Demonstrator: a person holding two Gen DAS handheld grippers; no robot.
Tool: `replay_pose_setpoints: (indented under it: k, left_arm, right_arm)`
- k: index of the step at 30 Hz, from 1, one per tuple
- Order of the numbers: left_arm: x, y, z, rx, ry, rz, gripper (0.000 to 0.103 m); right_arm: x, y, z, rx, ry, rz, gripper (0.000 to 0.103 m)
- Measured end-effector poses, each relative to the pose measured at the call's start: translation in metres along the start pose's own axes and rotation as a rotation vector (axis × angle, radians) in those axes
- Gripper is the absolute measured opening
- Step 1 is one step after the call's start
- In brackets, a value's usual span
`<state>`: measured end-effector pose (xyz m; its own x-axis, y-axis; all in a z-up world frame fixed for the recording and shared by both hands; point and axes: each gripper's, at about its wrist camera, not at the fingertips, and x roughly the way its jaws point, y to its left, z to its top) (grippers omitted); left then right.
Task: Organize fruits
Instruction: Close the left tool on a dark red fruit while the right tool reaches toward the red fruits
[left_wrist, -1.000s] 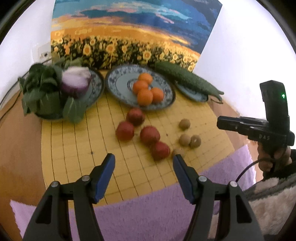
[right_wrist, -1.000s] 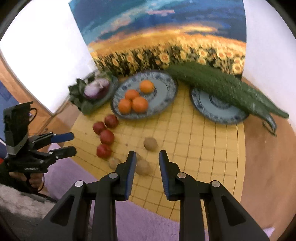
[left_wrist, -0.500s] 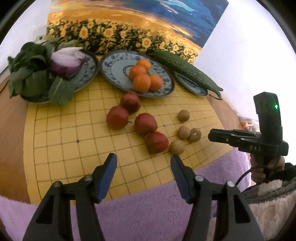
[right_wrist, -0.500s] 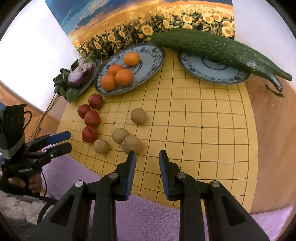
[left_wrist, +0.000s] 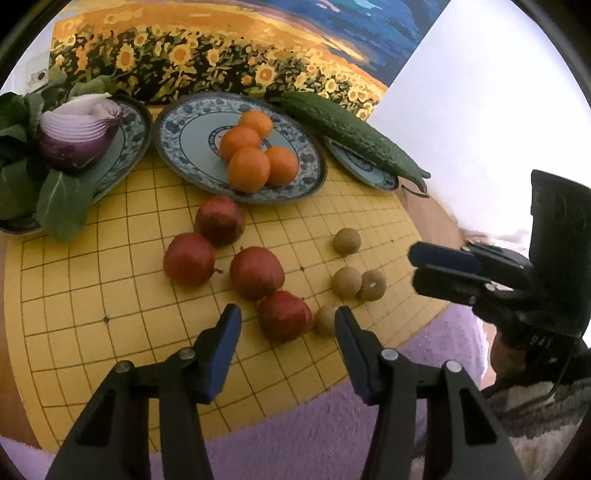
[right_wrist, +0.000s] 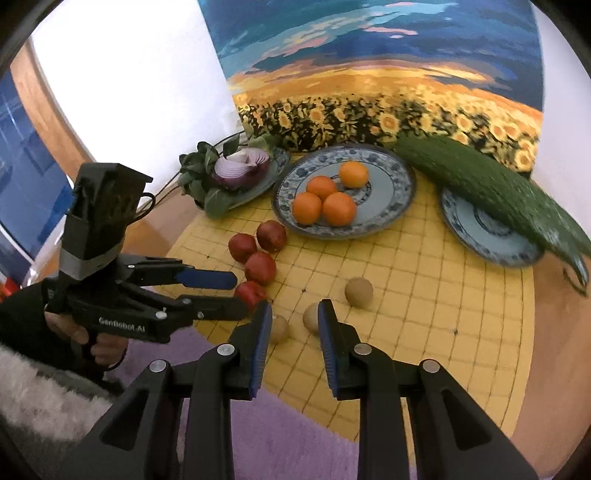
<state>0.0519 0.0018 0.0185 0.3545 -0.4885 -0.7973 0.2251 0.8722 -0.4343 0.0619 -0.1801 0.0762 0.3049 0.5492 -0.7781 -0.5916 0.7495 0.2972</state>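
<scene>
Partly hidden behind the right gripper's (right_wrist: 291, 321) fingers: two small brown fruits (right_wrist: 311, 317). Opening, nothing pressed between. Nearest red apple (left_wrist: 283, 314) framed beyond the left gripper (left_wrist: 288, 323), half-spread and closing, holding nothing. Behind the apples, a blue-patterned plate (left_wrist: 184, 147) with four oranges (left_wrist: 248, 169); cucumber (left_wrist: 354, 136) across another plate; halved red onion (left_wrist: 79, 134), greens cut off left.

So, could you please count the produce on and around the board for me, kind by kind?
Oranges, on the middle plate: 4
Red fruits, on the board: 4
Small brown fruits, on the board: 4
Cucumber: 1
Red onion, cut: 1
Leafy greens: 1 bunch
Total: 15
</scene>
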Motion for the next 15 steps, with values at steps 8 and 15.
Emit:
replay_pose_setpoints:
  k: [8,15]
  left_arm:
    - [-0.002,0.007,-0.005,-0.04,-0.008,-0.048,0.032]
    - [-0.015,0.018,-0.017,-0.099,-0.049,0.005,0.032]
  right_arm:
    - [0.03,0.006,0.029,-0.017,0.019,0.03,0.039]
    - [0.071,0.021,0.038,-0.048,0.121,0.082,0.039]
